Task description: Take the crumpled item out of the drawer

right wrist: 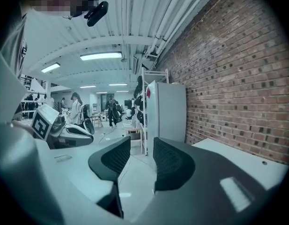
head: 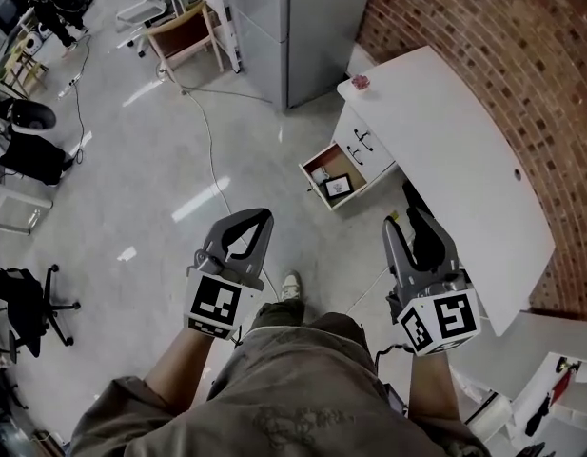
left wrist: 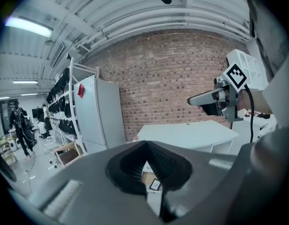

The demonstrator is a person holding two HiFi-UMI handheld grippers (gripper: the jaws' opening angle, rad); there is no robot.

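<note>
The open drawer (head: 323, 191) of a white desk (head: 445, 150) sits low on the floor ahead of me. Inside it lie a dark-framed card (head: 338, 187) and a small pale thing (head: 321, 173), too small to tell if it is crumpled. A pink crumpled lump (head: 361, 82) rests on the desktop's far corner. My left gripper (head: 257, 217) hangs short of the drawer with its tips together and nothing in it. My left gripper (left wrist: 145, 144) frames the drawer through its jaw hole. My right gripper (head: 404, 212) is open and empty. My right gripper (right wrist: 142, 146) shows only floor in its gap.
A brick wall (head: 521, 46) runs behind the desk. A tall grey cabinet (head: 293, 27) stands at its far end, with a wooden chair (head: 184, 31) beyond. A cable (head: 212, 150) trails across the floor. Office chairs (head: 27, 303) stand at the left. My shoe (head: 291, 286) is below.
</note>
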